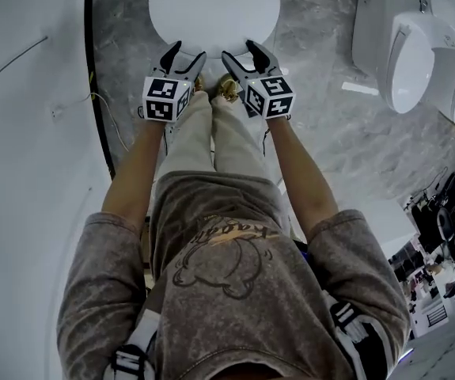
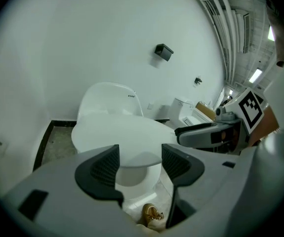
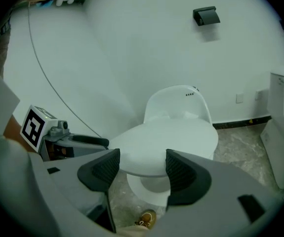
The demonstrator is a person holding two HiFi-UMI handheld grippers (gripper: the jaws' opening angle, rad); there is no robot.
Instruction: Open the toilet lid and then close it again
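Note:
A white toilet stands against the wall, and its lid [image 1: 214,6] lies flat and closed over the bowl. Both grippers hover side by side just short of the lid's front edge. My left gripper [image 1: 185,54] is open with nothing between its fingers. My right gripper [image 1: 240,51] is also open and empty. In the left gripper view the lid [image 2: 117,132] fills the space beyond the open left gripper [image 2: 139,162]. In the right gripper view the lid [image 3: 171,139] lies beyond the open right gripper [image 3: 142,167]. Neither gripper touches the lid.
A curved white wall [image 1: 21,93] with a dark baseboard [image 1: 92,54] runs along the left. Other white fixtures [image 1: 409,54] stand at the right on the grey marble floor. The person's brown shoes [image 1: 229,89] are just before the bowl. Clutter [image 1: 441,252] lies at the lower right.

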